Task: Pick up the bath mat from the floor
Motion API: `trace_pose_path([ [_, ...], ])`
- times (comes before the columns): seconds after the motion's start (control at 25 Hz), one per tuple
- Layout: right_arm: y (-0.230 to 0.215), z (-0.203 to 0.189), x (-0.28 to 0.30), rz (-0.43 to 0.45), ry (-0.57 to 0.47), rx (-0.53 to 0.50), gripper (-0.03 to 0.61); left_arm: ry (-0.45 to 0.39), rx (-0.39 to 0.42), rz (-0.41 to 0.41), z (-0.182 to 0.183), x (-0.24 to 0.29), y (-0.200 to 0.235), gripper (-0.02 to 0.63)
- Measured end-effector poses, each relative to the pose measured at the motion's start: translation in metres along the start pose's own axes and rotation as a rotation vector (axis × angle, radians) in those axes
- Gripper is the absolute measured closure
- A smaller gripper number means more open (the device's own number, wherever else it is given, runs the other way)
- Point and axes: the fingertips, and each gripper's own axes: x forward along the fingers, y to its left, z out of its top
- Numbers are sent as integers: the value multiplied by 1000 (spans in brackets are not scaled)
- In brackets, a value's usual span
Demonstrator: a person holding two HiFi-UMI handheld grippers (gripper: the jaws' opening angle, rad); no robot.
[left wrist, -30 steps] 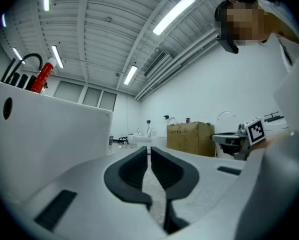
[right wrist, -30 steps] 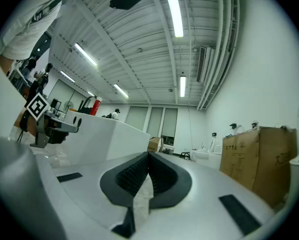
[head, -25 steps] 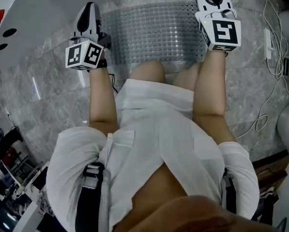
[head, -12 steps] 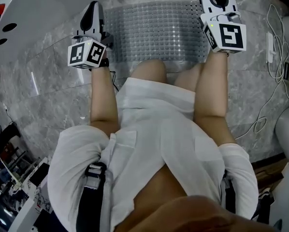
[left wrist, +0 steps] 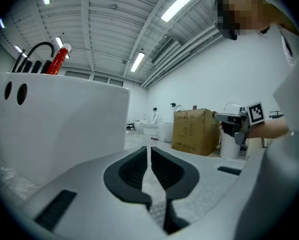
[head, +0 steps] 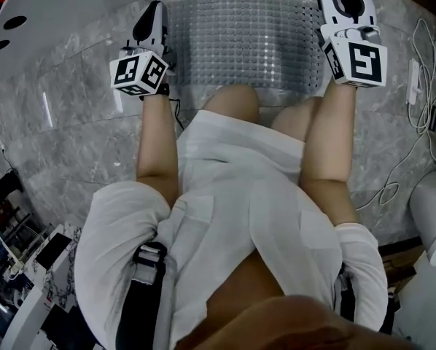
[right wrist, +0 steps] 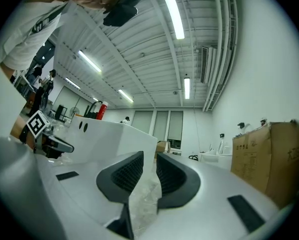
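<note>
bath mat (head: 243, 42) at 12 o'clock in head view, spanning both grippers; left gripper (left wrist: 149, 159) fingers pressed together on its 10 o'clock edge; right gripper (right wrist: 148, 171) fingers opening, clear mat between them; can't tell if it's clear of the floor (head: 79, 130); lift looks unfinished.

Bath mat (head: 243, 46): clear soft-looking plastic, glossy, studded all over with rows of small bumps.
Floor (head: 79, 144): grey veined stone-look tile, polished, reflective.
Bathtub (head: 65, 6): white, smooth, glossy.
Left gripper (left wrist: 149, 156): smooth matt white plastic shell; pads (left wrist: 130, 171) black, finely ribbed.
Shirt (head: 240, 217): white cloth, matt.
Box (left wrist: 192, 131): brown cardboard, matt.
</note>
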Motion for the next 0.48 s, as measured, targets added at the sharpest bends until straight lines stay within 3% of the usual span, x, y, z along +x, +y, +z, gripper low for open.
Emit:
trace_pose_path([
  [0.28, 20, -2, 15, 25, 17, -12, 475, 148, -17, 72, -61, -27, 51, 581],
  [0.48, 40, -5, 27, 51, 43, -38, 449, 286, -23, 76, -109, -43, 82, 569],
])
